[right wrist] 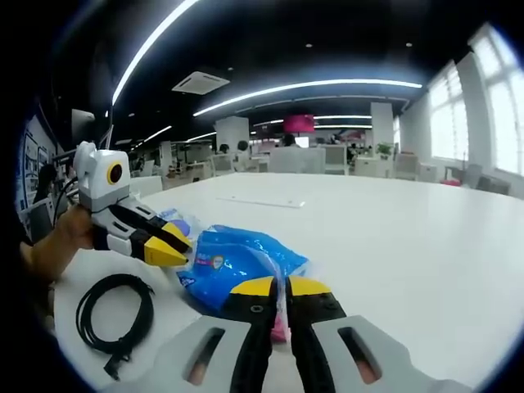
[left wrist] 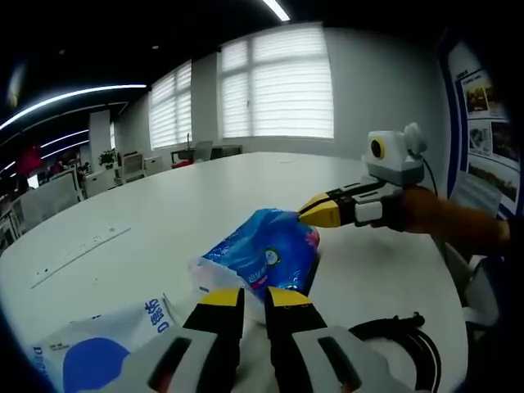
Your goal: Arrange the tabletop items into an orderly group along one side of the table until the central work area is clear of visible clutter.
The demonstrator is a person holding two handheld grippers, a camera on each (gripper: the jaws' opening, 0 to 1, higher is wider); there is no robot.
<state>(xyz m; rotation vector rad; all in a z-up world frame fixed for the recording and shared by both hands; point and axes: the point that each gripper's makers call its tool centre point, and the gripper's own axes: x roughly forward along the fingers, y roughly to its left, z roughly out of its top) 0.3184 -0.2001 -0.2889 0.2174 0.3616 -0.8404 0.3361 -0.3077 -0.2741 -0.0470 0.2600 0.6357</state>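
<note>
Two yellow-tipped grippers meet at one blue plastic tissue pack (left wrist: 266, 254) lying on the round white desk (left wrist: 205, 196). In the left gripper view, the left gripper (left wrist: 255, 300) has its jaws nearly together on the pack's near end, while the right gripper (left wrist: 315, 213) touches its far edge, jaws closed to a point. In the right gripper view, the right gripper (right wrist: 283, 286) pinches the same pack. One coiled black cable (right wrist: 115, 315) lies beside it. One white-and-blue printed bag (left wrist: 90, 348) lies near the left gripper.
</note>
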